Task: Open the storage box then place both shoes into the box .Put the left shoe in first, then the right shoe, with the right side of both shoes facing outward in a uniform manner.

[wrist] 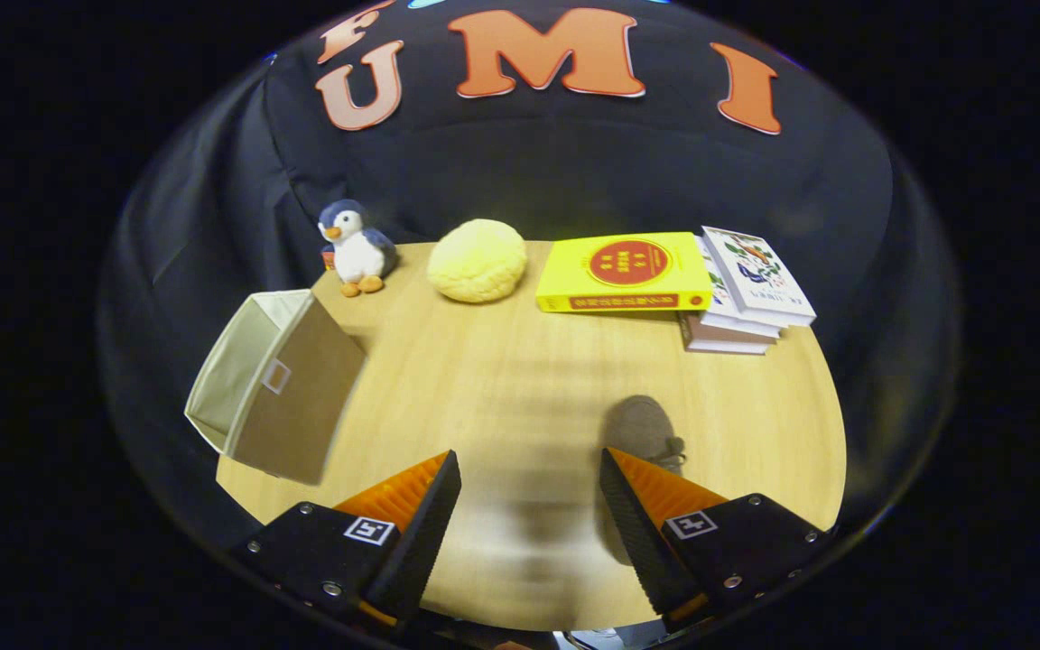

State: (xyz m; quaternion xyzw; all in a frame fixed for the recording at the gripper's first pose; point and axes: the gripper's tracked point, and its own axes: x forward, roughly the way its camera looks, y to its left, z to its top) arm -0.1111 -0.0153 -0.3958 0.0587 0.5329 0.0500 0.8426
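Note:
A beige fabric storage box [278, 386] stands at the table's left edge, its top open, beyond and left of my left finger. One brownish shoe [644, 431] lies on the table just past my right finger, partly hidden behind that finger; it is blurred. My gripper [529, 483] hovers above the near part of the table, open, with only bare wood between the fingers.
On the wooden table [502, 379] at the back sit a plush penguin [355, 246], a yellow round cushion-like ball [477, 260], a yellow book [624, 273] and a stack of books [746, 293]. Black cloth walls surround the table.

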